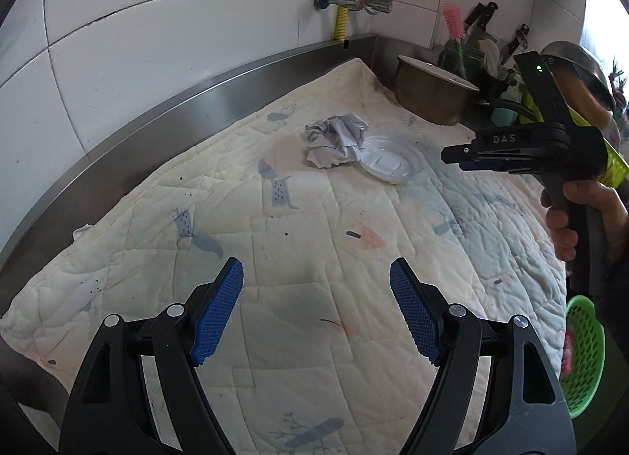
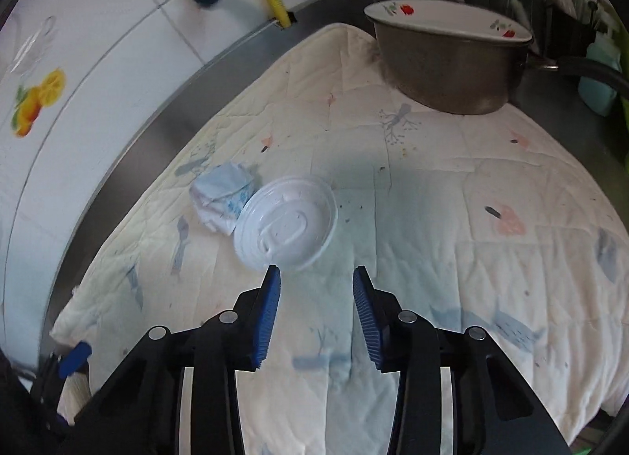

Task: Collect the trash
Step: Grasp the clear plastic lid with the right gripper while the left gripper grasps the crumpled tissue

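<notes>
A crumpled paper ball (image 1: 334,140) lies on a white quilted cloth (image 1: 314,258), touching a white plastic lid (image 1: 393,159) on its right. Both show in the right wrist view: the paper (image 2: 222,197) left of the lid (image 2: 287,224). My left gripper (image 1: 316,272) is open and empty, well short of them. My right gripper (image 2: 316,274) is open and empty, its left fingertip just at the lid's near rim. It also shows from the side in the left wrist view (image 1: 452,154), right of the lid.
A metal pot (image 2: 448,62) with a flowered white inside stands at the back of the cloth. A steel backsplash (image 1: 157,109) and tiled wall run along the left. A green basket (image 1: 582,353) sits past the cloth's right edge. Utensils (image 1: 479,34) stand behind the pot.
</notes>
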`<action>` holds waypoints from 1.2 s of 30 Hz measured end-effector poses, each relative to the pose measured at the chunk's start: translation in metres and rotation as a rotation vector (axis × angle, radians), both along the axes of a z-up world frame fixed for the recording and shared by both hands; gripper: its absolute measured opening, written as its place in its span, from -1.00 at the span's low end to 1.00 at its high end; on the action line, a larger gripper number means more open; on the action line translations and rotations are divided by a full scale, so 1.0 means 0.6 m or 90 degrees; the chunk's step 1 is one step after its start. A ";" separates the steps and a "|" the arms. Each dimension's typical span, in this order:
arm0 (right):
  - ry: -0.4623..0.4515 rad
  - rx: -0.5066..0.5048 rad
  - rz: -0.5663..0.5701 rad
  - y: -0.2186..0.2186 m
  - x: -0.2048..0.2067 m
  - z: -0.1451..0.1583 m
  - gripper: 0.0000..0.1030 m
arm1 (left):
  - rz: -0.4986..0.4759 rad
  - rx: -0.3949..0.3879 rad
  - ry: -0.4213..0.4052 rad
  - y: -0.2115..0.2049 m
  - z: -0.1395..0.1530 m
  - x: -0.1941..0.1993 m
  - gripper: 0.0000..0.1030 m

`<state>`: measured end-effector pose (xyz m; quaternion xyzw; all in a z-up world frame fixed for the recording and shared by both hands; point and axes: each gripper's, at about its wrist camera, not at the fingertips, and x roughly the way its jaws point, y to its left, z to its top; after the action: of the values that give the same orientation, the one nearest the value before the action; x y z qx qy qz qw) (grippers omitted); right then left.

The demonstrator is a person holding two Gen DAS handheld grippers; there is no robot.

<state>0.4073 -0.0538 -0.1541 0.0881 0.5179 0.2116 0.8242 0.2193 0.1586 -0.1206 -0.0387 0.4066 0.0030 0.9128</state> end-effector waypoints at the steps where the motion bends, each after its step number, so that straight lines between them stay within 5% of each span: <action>1: 0.010 0.003 -0.005 0.005 0.014 -0.008 -0.32 | 0.002 0.000 0.000 0.005 -0.001 0.004 0.48; 9: 0.047 -0.015 -0.037 0.032 0.079 -0.056 -0.43 | 0.022 -0.012 0.006 0.038 -0.015 0.039 0.48; 13: 0.056 -0.018 -0.034 0.038 0.087 -0.069 -0.83 | 0.027 -0.016 0.004 0.044 -0.016 0.059 0.48; 16: 0.037 -0.031 -0.030 0.036 0.079 -0.063 -0.87 | 0.026 -0.017 0.000 0.044 -0.016 0.082 0.47; 25: -0.039 -0.054 -0.017 -0.023 0.007 -0.010 -0.89 | 0.007 -0.027 -0.006 0.011 -0.018 0.179 0.48; 36: -0.078 -0.039 0.000 -0.085 -0.139 0.030 -0.89 | -0.047 0.030 0.009 -0.054 -0.054 0.309 0.63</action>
<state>0.3241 -0.1048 -0.1362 0.0498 0.4730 0.2002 0.8566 0.4045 0.1262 -0.1528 -0.0023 0.4137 -0.0213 0.9102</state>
